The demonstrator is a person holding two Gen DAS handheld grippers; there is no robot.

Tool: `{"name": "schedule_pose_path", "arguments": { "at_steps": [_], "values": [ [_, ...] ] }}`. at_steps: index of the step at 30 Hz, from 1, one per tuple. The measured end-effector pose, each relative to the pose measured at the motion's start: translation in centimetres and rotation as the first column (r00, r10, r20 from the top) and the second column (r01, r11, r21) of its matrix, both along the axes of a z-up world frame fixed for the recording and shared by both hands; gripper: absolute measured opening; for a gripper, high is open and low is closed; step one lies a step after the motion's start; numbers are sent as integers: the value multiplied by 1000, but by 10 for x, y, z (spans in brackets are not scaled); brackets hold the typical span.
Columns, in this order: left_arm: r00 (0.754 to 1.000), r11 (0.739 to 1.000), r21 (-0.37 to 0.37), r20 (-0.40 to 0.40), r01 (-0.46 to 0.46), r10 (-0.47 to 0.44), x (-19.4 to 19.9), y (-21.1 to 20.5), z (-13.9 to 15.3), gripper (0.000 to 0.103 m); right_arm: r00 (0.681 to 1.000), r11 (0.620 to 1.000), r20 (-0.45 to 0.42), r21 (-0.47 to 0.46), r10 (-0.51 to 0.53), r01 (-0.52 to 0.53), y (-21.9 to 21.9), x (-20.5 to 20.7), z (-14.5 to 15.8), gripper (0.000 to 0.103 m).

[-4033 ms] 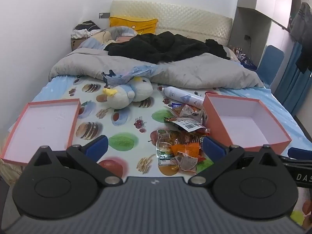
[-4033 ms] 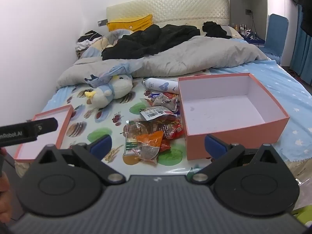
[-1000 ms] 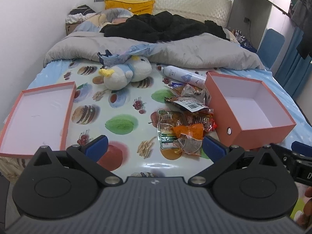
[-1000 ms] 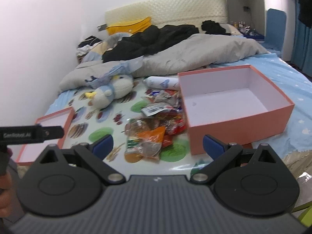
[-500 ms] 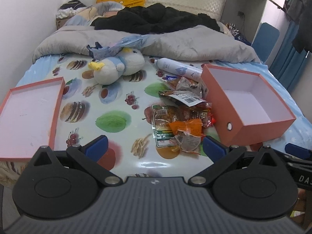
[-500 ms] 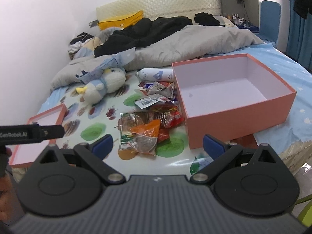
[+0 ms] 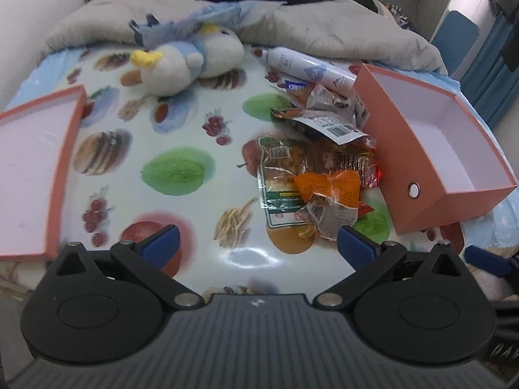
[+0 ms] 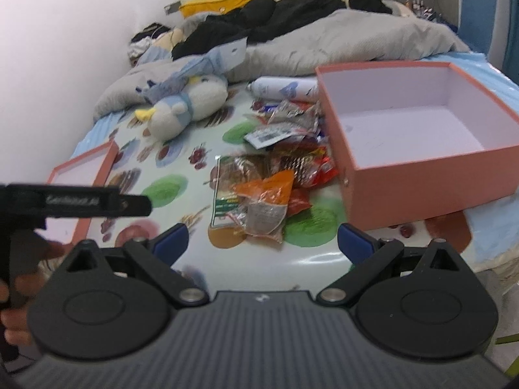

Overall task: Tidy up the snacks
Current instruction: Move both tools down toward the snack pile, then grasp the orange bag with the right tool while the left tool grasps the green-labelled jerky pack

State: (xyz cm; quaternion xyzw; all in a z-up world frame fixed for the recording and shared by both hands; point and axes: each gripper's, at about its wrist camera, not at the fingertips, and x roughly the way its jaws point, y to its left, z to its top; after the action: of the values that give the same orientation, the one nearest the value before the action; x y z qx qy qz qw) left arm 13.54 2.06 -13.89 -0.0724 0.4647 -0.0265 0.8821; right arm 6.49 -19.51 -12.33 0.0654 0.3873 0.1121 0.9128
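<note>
A heap of snack packets (image 7: 321,165) (image 8: 269,181) lies on a fruit-printed sheet at the foot of a bed, an orange packet (image 7: 327,184) on top. Just right of the heap sits an orange box (image 7: 421,149) (image 8: 408,129), lidless, with nothing inside. Its lid (image 7: 35,168) (image 8: 81,178) lies upturned at the left. My left gripper (image 7: 258,243) hangs open just short of the heap, holding nothing. My right gripper (image 8: 262,238) is open too, near the heap's front edge. The left gripper's body (image 8: 74,204) shows at the left of the right wrist view.
A plush penguin (image 7: 188,61) (image 8: 181,107) and a white spray can (image 7: 305,66) (image 8: 282,89) lie behind the snacks. A grey quilt (image 7: 324,29) and black clothes (image 8: 259,19) cover the far half of the bed. A blue chair (image 7: 457,35) stands at the right.
Both grippers have moved forward and lower toward the snack heap, so the bed surface fills more of each view. Both stayed open. Nothing on the bed has moved.
</note>
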Motion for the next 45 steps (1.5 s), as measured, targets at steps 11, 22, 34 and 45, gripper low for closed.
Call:
{"name": "schedule_pose_path", "arguments": {
  "at_steps": [11, 22, 34, 45],
  "values": [
    [998, 997, -62, 23, 55, -54, 60, 13, -50, 103, 998, 996, 23, -66, 66, -65, 31, 42, -43, 99],
    [988, 988, -37, 57, 149, -146, 113, 4, -93, 103, 995, 984, 1, -148, 102, -100, 51, 96, -85, 86],
    [965, 963, -63, 12, 262, -262, 158, -10, -127, 103, 991, 955, -4, -266, 133, -129, 64, 120, -102, 75],
    [949, 949, -31, 15, 315, -315, 191, -31, -133, 90, 988, 958, -26, -241, 152, -154, 57, 119, -96, 64]
  ]
}}
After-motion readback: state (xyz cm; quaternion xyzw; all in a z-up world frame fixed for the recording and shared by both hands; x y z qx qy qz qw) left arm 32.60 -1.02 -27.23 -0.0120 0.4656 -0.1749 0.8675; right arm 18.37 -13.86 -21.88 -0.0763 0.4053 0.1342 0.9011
